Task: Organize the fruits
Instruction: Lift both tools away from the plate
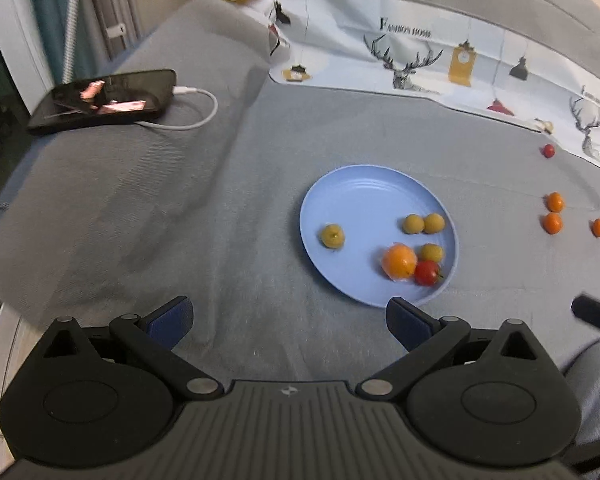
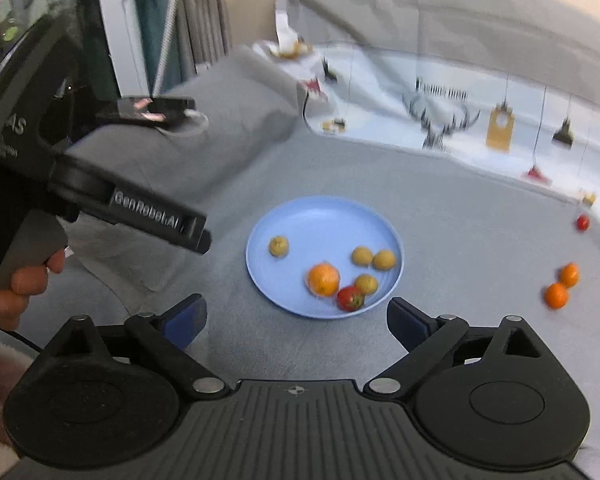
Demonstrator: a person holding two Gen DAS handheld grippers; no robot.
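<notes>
A light blue plate (image 1: 340, 196) (image 2: 320, 216) lies on the grey cloth. It holds an orange fruit (image 1: 399, 260) (image 2: 324, 279), a red cherry tomato (image 1: 427, 273) (image 2: 350, 298) and several small yellow-green fruits (image 1: 333, 236) (image 2: 279, 246). Loose small oranges (image 1: 552, 223) (image 2: 556, 295) and a red tomato (image 1: 548, 151) (image 2: 582, 222) lie on the cloth to the right. My left gripper (image 1: 288, 322) is open and holds nothing, just short of the plate. My right gripper (image 2: 296, 322) is also open and holds nothing, in front of the plate's near rim.
A black phone (image 1: 104, 100) with a white cable lies at the far left. A white printed cloth (image 1: 420, 60) runs along the back. In the right wrist view a hand (image 2: 16, 288) holds the other gripper's body at the left.
</notes>
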